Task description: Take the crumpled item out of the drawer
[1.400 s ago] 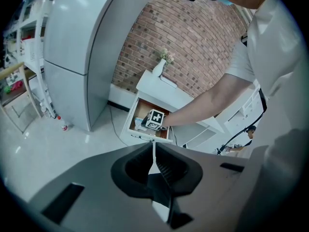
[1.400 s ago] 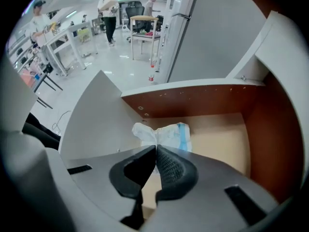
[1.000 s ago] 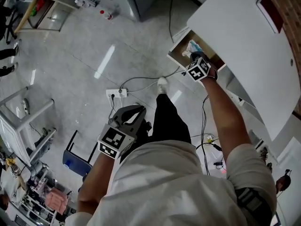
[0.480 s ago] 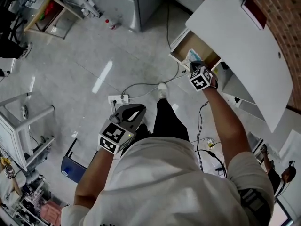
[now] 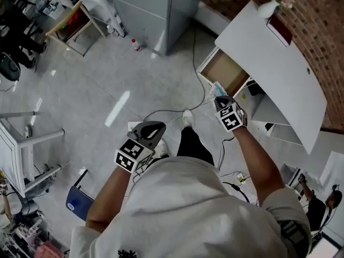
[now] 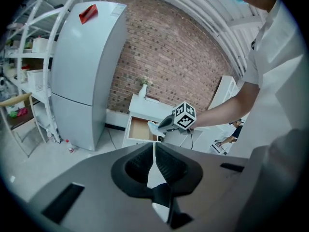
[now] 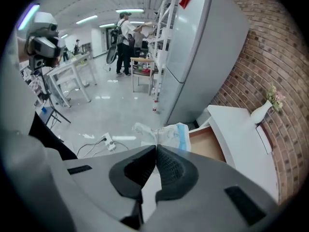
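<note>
My right gripper is shut on a crumpled white and blue item, which it holds in the air just in front of the open wooden drawer of a white desk. In the right gripper view the crumpled item sticks out past the closed jaws, with the drawer behind it. My left gripper hangs low at my left side, shut and holding nothing. The left gripper view shows its jaws pressed together, and the right gripper with the crumpled item beside the drawer.
A tall grey fridge stands left of the desk. A power strip and cables lie on the floor by my feet. A vase and a dark red book sit on the desk. People stand at far tables.
My right gripper has pulled back out of the drawer with the crumpled item, which now hangs outside the drawer front. The left gripper has barely moved.
</note>
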The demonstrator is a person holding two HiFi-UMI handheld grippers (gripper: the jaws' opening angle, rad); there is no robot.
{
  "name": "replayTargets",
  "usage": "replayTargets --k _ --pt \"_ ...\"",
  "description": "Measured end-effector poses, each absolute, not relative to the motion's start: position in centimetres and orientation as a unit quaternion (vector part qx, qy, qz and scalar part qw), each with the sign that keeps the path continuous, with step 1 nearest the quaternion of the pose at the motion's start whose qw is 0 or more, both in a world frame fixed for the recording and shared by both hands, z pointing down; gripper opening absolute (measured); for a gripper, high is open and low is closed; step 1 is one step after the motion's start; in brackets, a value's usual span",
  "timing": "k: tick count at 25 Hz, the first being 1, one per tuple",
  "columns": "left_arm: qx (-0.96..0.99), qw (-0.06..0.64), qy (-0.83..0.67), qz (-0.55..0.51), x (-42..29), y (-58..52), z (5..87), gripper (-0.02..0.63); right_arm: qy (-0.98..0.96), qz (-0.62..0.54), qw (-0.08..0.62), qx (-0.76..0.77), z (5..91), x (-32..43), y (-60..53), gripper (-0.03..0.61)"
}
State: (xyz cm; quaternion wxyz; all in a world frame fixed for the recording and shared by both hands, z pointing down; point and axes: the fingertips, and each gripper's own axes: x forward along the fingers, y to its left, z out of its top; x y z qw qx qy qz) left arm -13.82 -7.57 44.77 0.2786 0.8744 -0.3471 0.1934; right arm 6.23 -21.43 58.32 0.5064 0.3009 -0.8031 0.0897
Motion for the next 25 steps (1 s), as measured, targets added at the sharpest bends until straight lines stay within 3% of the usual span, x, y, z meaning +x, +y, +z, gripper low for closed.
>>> replayTargets --k 12,25 --pt "0.877 0.265 -0.354 0.188 -18.1 -0.6 43.1 0.029 -0.829 0.094 0.464 0.296 51.2 0.3 -7.9 0.029" --pt "0.882 0.257 -0.349 0.185 -17.7 4.0 42.3 0.029 -0.847 0.084 0.437 0.292 47.6 -1.4 0.4 0.029"
